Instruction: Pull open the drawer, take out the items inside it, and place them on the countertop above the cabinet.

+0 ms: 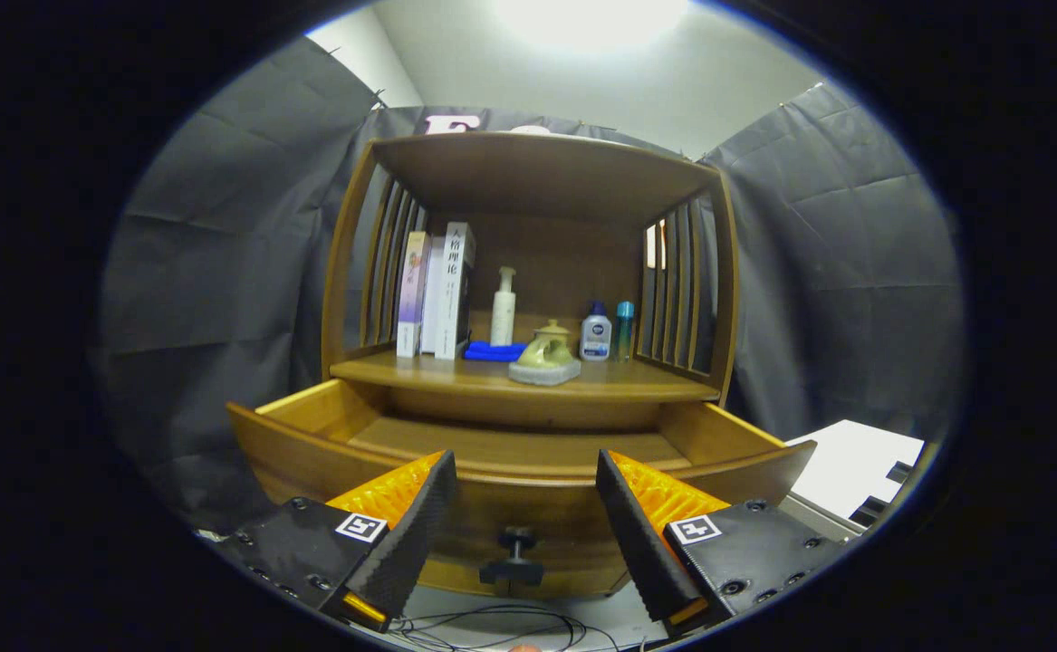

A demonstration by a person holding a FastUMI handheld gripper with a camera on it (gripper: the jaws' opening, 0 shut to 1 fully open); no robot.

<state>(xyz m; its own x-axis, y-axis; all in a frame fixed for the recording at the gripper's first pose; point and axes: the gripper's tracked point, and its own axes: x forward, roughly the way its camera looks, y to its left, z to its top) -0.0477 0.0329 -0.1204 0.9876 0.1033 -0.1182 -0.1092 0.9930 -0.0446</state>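
The wooden cabinet's drawer (510, 453) stands pulled out toward me, and its bare wooden bottom shows with nothing lying on the part I can see. Its dark knob (513, 557) sits on the drawer front, low between my fingers. My gripper (525, 475) is open and holds nothing; its fingers hover in front of the drawer's front rim. On the countertop (419, 369) above the drawer rest a green teapot-shaped item on a grey base (546, 355) and a blue cloth (494, 351).
At the back of the countertop stand three upright books (435, 292), a white pump bottle (504, 308), a small white-and-blue bottle (595, 333) and a teal bottle (624, 330). Slatted side walls and a top shelf (537, 172) enclose it. Cables (492, 625) lie below; a white surface (854, 471) is right.
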